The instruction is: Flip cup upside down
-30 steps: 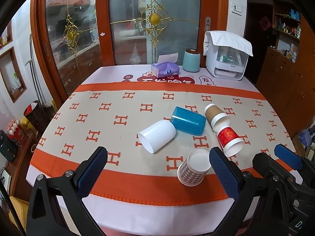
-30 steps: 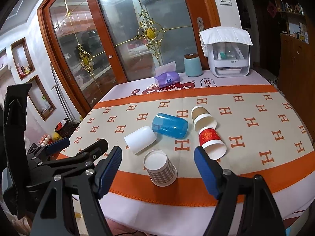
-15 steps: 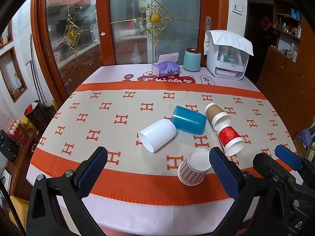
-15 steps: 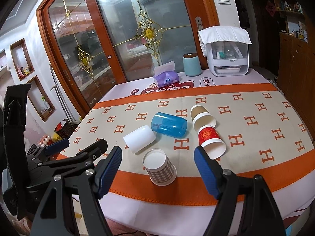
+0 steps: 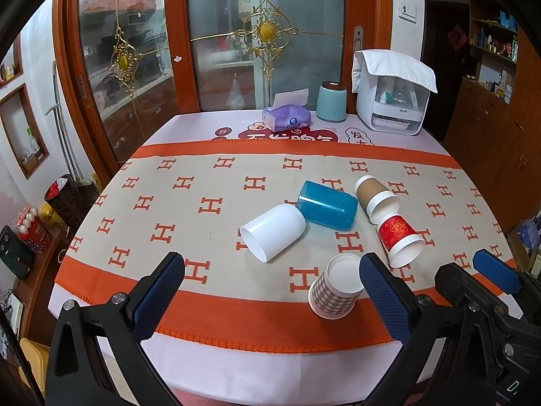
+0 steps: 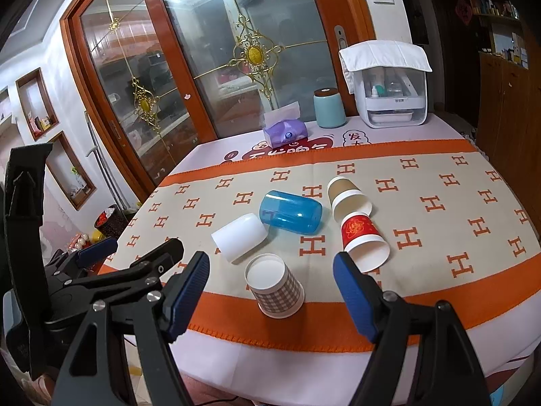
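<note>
Nearest the cameras, the left gripper (image 5: 270, 291) and the right gripper (image 6: 270, 291) are held above the near edge of the table (image 5: 270, 372), each with its jaws spread wide and nothing between them. The table is covered by an orange-bordered cloth (image 5: 216, 203) patterned with H shapes. The checked cup (image 6: 274, 284) is seen near the front orange band, tilted with its mouth toward the cameras, directly between the right gripper's fingers in its view. Just behind the checked cup, a white cup (image 6: 239, 237) lies on its side, and a red cup (image 6: 363, 240) lies to its right. Beyond these, a blue tumbler (image 6: 290, 212) and a brown cup (image 6: 348, 197) are lying down. Far behind the checked cup, a tissue pack (image 5: 286, 118), a teal canister (image 5: 331, 101) and a white appliance (image 5: 392, 101) are set before glass doors (image 5: 257, 34).
</note>
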`<state>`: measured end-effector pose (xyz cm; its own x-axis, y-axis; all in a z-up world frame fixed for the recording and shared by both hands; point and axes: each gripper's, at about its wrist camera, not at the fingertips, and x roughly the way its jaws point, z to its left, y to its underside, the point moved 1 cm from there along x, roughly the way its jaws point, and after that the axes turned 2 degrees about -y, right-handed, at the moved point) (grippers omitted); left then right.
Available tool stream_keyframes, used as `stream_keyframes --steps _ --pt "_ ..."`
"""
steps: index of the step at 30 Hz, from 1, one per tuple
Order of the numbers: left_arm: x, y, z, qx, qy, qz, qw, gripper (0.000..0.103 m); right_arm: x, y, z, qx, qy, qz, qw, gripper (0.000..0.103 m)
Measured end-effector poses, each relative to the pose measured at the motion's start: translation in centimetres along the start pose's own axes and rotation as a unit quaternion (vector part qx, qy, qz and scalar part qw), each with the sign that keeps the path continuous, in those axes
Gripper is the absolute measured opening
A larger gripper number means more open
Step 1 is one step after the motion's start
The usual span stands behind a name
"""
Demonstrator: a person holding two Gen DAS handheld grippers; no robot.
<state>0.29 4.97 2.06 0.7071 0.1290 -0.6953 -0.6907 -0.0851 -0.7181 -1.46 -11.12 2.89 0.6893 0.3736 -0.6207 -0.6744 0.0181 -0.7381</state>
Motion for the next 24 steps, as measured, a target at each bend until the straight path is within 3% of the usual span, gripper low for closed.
stream_keyframes --steps 24 --pt "1.2 0.2 0.3 -0.002 0.007 0.020 0.9998 0.102 0.8 0.6 0.0 0.009 -0.005 0.009 1.000 0.076"
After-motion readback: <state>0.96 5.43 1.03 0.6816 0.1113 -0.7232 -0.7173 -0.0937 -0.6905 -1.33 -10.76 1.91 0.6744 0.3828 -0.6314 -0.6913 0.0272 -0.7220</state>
